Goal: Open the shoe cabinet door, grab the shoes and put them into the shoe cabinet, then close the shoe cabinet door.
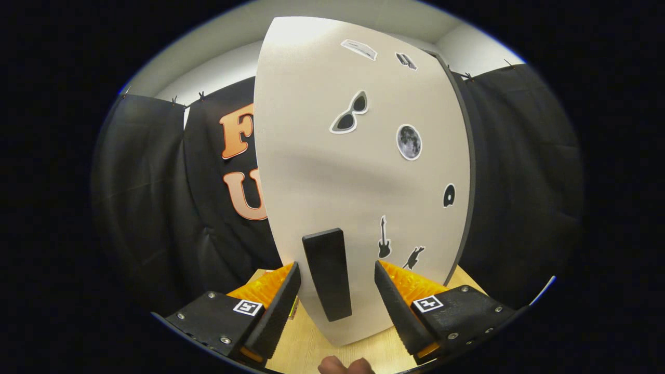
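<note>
I am holding the gripper open, fingers flanking the black bar handle on the sticker-dotted white cabinet door; opening pending, shoes unstowed.

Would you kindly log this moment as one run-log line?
gripper: open, straddling handle | cabinet door: handle ungripped | stage: door grasp

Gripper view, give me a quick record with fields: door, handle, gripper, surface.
door: pale cabinet door with stickers, just ahead of the fingers; open or closed cannot be told
handle: dark upright bar low on the door, between the fingers
gripper: gripper open, fingers either side of the handle, not pressing it
surface: light wooden tabletop below
</note>
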The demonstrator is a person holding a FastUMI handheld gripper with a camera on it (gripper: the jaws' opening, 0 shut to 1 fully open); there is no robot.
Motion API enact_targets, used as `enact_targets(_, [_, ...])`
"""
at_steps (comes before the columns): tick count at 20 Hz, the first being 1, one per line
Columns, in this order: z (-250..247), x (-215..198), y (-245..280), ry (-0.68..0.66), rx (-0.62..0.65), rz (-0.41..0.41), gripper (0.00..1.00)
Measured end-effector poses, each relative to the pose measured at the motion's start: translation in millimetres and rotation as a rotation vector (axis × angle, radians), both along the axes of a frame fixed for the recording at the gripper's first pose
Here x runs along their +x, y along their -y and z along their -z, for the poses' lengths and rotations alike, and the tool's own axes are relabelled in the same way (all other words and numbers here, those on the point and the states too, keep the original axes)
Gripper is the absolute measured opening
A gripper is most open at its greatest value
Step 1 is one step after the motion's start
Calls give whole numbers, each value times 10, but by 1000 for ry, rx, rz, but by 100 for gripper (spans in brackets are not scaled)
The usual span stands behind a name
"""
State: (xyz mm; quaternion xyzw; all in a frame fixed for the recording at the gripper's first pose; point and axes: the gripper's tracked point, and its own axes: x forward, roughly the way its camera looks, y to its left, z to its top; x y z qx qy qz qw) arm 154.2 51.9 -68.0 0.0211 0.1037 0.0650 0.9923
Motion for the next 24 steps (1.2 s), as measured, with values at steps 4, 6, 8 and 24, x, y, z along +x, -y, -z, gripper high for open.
enact_targets(4, [62, 231, -112, -3, 27, -37, 90])
enact_targets(6, [78, 325, -164, -14, 60, -53, 90])
enact_targets(8, [121, 418, -186, -28, 87, -71, 90])
enact_targets(24, [130, 636, -247, -12, 58, -54, 89])
